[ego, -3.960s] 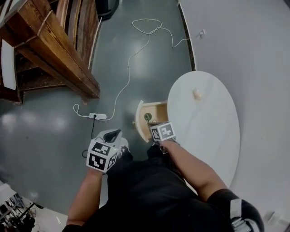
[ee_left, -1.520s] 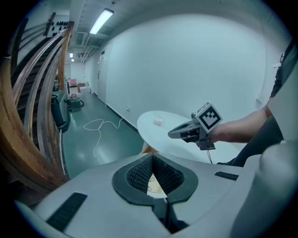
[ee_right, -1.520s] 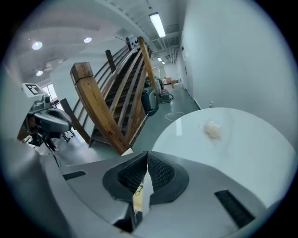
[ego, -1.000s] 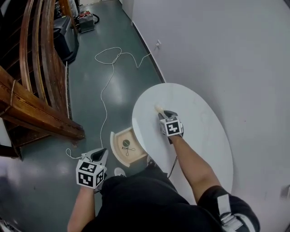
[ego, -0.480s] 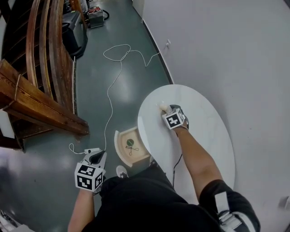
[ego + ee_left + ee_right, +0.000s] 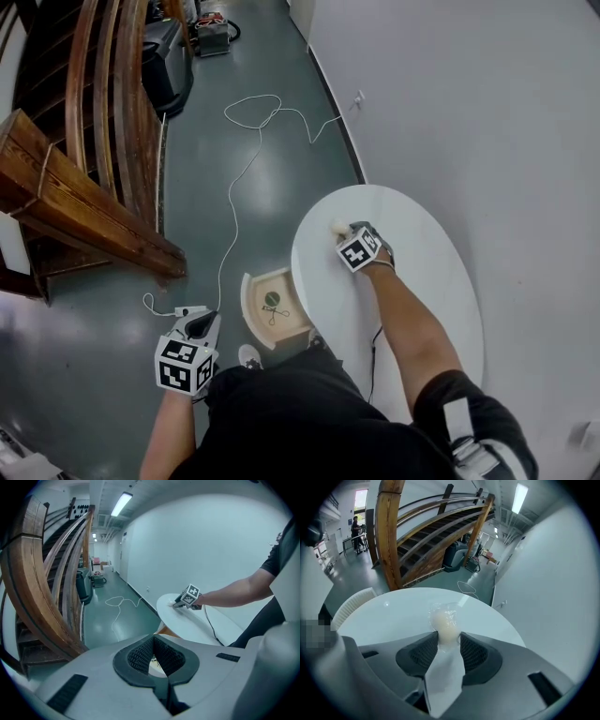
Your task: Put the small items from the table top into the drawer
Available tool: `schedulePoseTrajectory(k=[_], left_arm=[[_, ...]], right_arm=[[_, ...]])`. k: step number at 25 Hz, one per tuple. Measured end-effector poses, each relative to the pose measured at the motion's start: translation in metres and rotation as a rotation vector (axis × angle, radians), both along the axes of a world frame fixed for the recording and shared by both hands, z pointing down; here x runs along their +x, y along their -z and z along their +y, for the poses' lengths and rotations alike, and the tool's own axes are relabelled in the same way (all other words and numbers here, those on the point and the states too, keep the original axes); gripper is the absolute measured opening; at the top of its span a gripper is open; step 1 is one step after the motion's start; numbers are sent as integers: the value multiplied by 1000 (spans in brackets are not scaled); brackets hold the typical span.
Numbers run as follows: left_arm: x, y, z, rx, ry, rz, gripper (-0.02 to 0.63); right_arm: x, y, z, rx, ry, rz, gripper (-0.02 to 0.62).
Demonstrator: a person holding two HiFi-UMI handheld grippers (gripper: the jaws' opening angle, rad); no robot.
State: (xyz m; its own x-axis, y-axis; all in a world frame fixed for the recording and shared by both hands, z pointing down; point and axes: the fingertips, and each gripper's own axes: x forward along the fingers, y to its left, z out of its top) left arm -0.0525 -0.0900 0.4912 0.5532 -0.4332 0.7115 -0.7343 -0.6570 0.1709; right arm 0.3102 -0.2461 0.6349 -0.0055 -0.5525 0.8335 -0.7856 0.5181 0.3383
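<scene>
Wrapped ball (image 6: 444,620) near table (image 6: 427,281) edge, drawer (image 6: 247,305) open alongside

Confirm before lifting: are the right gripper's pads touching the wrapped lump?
Touching. Right gripper view: the right gripper has just been closing; its pads press both sides of the wrapped lump between them.

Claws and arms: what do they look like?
The left claw and right claw are pale grey plastic with black ribbed pads, each bearing a white cube with black squares. The top is black, short-sleeved. The right claw's jaws have just been closing round a wrapped item.
</scene>
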Motion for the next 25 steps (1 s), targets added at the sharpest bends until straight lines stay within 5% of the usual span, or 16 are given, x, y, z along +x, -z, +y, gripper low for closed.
schedulePoseTrajectory(k=[10, 25], left_arm=[[-1, 0, -1, 6, -19, 19, 14], [0, -10, 7, 12, -144, 60, 14]], right_arm=[[-15, 16, 17, 34, -75, -113, 127], [-135, 52, 110, 67, -222, -449, 129]])
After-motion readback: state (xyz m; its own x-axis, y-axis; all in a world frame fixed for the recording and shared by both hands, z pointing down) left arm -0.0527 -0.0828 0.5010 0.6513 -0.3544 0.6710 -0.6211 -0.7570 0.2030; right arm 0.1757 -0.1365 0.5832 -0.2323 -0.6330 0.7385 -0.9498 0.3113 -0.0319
